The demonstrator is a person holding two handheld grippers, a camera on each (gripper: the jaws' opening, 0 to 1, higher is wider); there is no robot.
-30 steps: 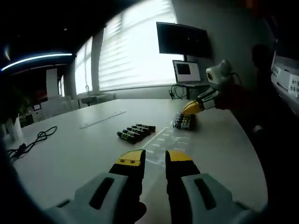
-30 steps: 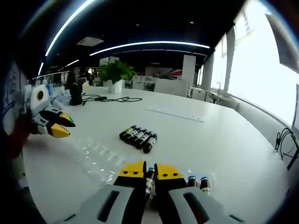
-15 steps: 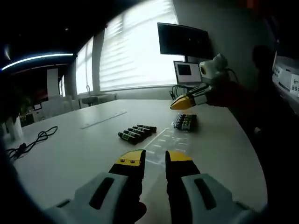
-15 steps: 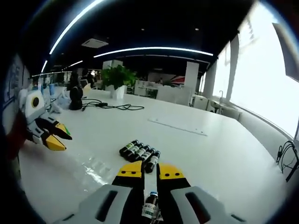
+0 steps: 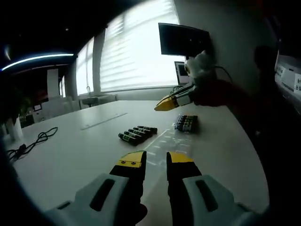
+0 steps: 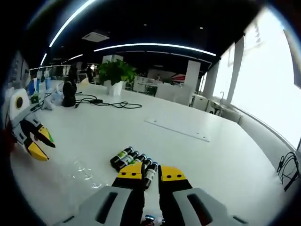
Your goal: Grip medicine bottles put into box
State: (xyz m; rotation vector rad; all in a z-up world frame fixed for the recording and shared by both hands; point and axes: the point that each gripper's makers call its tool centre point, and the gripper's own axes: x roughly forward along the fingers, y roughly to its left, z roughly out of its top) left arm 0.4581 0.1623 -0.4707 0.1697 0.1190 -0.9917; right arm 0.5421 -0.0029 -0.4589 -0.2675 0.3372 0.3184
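From my left tool, jaws slightly apart and empty, I see upright bottles grouped beyond on the counter, while my right tool, pinching a blue-capped bottle, sees five dark green-labelled bottles lying just ahead.

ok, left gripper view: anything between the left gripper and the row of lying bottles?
Bare white table between left gripper and the bottle row.
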